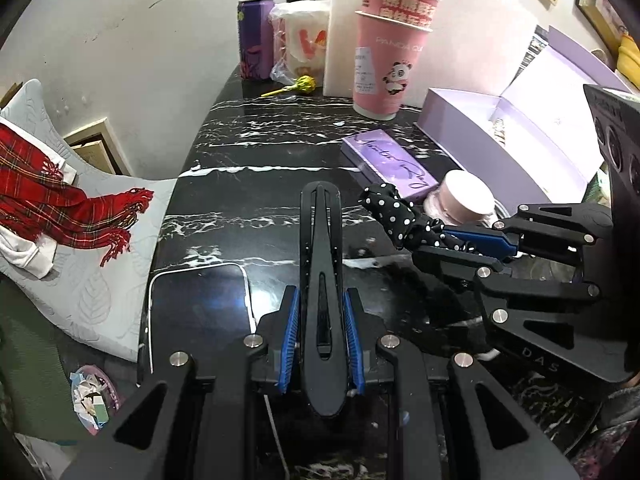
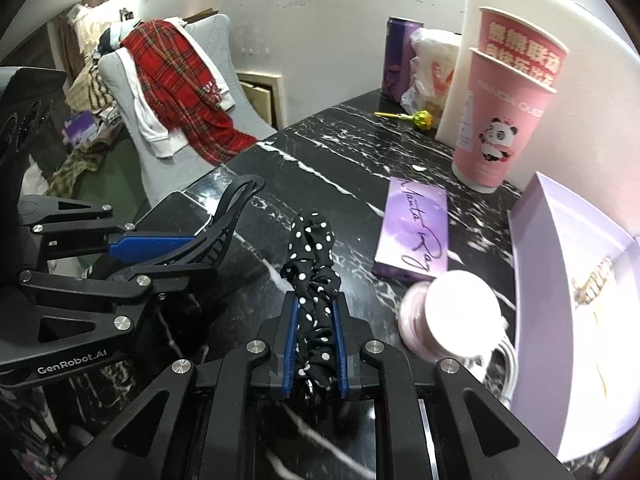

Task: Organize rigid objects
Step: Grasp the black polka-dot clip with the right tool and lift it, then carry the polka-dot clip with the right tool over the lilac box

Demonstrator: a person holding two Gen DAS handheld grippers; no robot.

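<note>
My left gripper (image 1: 320, 336) is shut on a black hair clip (image 1: 320, 272) that sticks forward over the black marble table (image 1: 260, 152). It also shows in the right wrist view (image 2: 160, 246), the clip (image 2: 236, 204) at left. My right gripper (image 2: 316, 344) is shut on a black polka-dot scrunchie (image 2: 312, 272), held above the table. In the left wrist view the right gripper (image 1: 476, 244) holds the scrunchie (image 1: 396, 212) to the right of the clip. An open lilac box (image 1: 520, 132) (image 2: 580, 300) stands at the right.
A purple flat case (image 1: 388, 164) (image 2: 416, 232) and a pink round compact (image 1: 464, 196) (image 2: 460, 316) lie by the box. Stacked pink cups (image 1: 384, 48), a purple can (image 1: 256, 36), a bagged cup (image 1: 304, 36) and a yellow lollipop (image 1: 300, 85) stand at the back. A phone (image 1: 200, 312) lies near left.
</note>
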